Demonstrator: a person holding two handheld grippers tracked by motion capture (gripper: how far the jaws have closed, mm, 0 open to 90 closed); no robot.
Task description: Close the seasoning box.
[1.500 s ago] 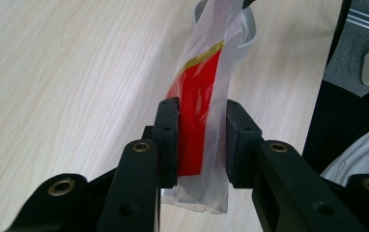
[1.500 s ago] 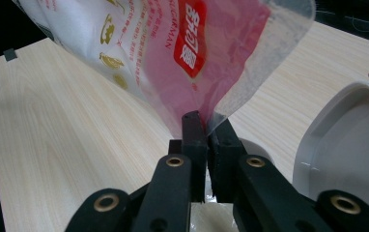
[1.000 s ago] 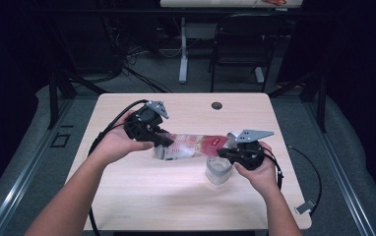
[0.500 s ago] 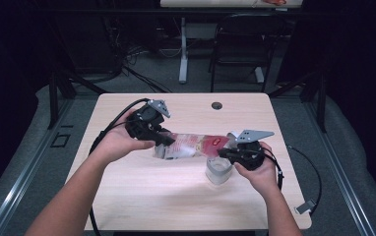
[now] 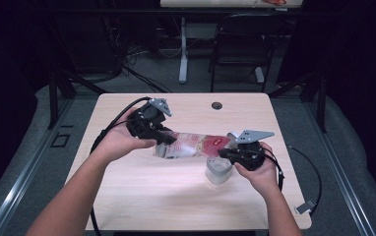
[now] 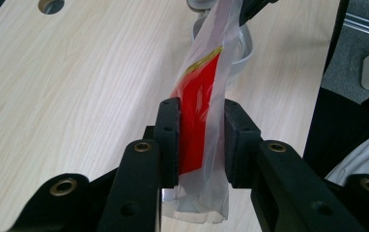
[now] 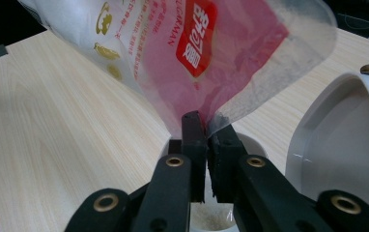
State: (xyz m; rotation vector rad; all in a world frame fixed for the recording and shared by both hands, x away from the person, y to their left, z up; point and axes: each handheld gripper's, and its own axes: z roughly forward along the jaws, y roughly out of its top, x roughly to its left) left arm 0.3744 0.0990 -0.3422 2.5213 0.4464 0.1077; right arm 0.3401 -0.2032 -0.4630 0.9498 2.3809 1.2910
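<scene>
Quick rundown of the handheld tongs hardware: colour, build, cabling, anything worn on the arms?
Both tongs, left and right, are black, with two flat rectangular pads on bolted arms showing brass-coloured screw inserts. Each carries a grey three-cornered plate on top and trails a black cable. The forearms are bare, no sleeves or gloves.

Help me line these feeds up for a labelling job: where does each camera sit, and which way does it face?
High view: above the person's side, facing forward and down on the table; forearms, left gripper, right gripper.
Left gripper view: rides that gripper, looking along its jaws clamping the plastic bag.
Right gripper view: looks along shut jaws pinching the bag's edge over the white cup.
All three share the bag.
</scene>
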